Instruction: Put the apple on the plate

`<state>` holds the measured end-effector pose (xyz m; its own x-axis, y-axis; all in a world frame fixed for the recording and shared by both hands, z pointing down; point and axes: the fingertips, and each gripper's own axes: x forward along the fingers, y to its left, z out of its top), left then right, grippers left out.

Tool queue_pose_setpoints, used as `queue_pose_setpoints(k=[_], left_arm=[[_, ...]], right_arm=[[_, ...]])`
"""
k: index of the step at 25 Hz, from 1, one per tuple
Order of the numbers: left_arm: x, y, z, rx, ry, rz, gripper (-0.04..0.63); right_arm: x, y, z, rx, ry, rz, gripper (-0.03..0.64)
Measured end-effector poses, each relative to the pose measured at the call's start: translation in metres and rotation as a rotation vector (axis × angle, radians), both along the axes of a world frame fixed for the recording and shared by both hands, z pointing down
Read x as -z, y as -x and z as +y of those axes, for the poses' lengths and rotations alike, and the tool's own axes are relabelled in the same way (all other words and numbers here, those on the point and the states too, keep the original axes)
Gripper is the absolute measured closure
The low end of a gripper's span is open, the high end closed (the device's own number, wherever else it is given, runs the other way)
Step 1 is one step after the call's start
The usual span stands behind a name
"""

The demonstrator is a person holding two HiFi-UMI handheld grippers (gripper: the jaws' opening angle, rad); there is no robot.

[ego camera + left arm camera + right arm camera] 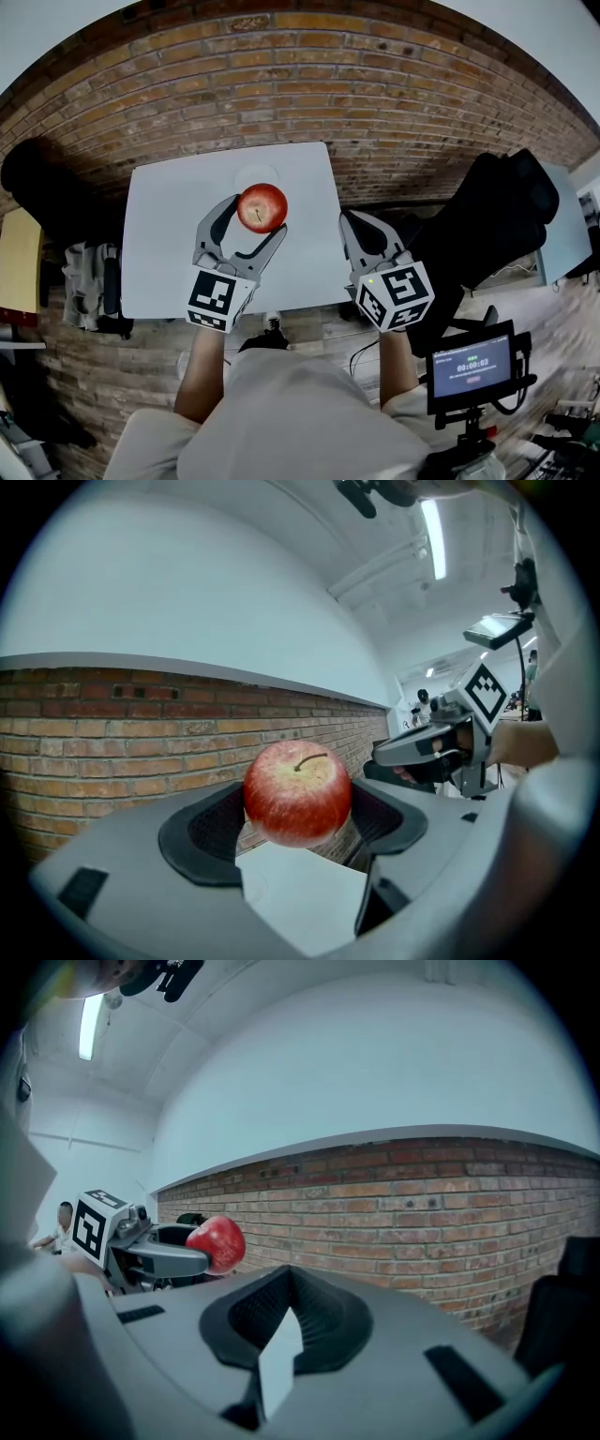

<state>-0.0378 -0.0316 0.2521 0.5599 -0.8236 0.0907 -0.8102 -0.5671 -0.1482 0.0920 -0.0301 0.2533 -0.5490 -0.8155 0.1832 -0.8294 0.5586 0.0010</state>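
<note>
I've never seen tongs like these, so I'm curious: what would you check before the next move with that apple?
1. Apple gripped by the left tongs: ok, pinched between both pads.
2. Apple clear of the table: ok, white surface shows beneath it.
3. Plate free: cannot tell, the apple hides its near part; the rest looks bare.
4. Apple above the plate: cannot tell, they overlap in the head view only.
5. Right tongs out of the way: ok, shut, empty, off to the right.
</note>
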Motion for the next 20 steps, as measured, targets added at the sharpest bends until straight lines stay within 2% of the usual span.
queue_pose_setpoints(k=[20], left_arm=[[-0.033,0.035,-0.083,-0.03,0.065,0.013,0.235]], right_arm=[[-0.029,0.034,-0.07,-0.026,0.057,0.031,0.614]])
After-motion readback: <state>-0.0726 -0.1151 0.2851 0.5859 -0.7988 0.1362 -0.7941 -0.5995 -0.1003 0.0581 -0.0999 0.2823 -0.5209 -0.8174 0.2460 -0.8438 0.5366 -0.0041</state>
